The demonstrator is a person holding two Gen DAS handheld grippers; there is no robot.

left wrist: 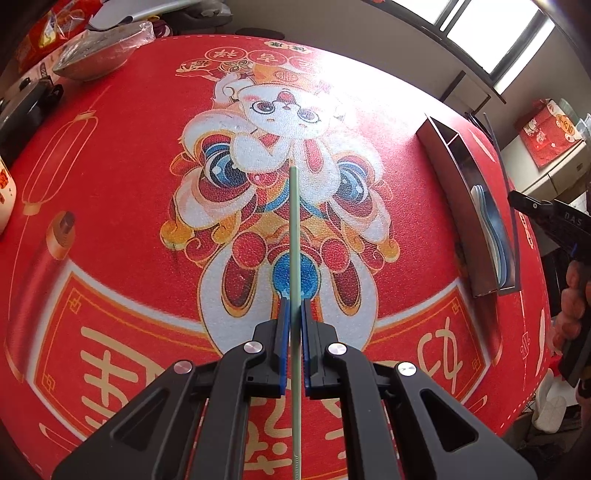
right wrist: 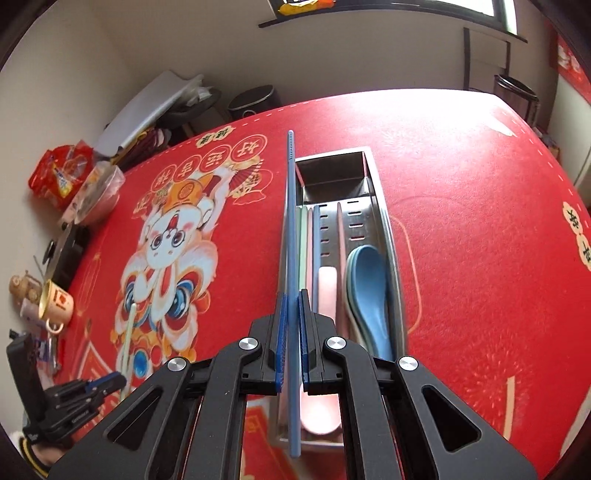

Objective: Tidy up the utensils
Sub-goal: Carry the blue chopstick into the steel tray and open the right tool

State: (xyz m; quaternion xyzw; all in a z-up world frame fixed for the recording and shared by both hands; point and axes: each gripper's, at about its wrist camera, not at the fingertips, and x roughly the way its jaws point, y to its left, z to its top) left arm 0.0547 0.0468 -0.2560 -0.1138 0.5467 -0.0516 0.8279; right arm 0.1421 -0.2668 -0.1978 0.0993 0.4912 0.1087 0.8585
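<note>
Chopsticks are pinched in both handheld grippers. Nearest in the left wrist view, the left gripper (left wrist: 294, 314) has its blue-padded fingers (left wrist: 283, 332) closed on a pale green chopstick (left wrist: 294, 236), which runs straight forward from between the pads and hangs over a red tablecloth (left wrist: 122, 192) printed with a cartoon lion-dance figure and gold characters. In the right wrist view, the right gripper (right wrist: 292, 306) is likewise clamped on a blue chopstick (right wrist: 291, 229), held along the left edge of a long stainless steel utensil tray (right wrist: 392, 236); whether it touches the tray cannot be told.

Inside the tray, the left slot holds more chopsticks (right wrist: 308, 243) in green, pink and blue lying lengthwise. The middle slot holds a pink spoon (right wrist: 327, 291). The right slot holds a stack of spoons with a blue spoon (right wrist: 369, 288) on top. The tray's far compartment is a square open well.

Further off, the left gripper appears at the lower left of the right view. At the table's far left edge stand a pink mug (right wrist: 59, 304), a clear plastic-wrapped bowl (right wrist: 96, 195) and a red snack bag (right wrist: 61, 173). A window (left wrist: 487, 33) lights the far side of the room.
</note>
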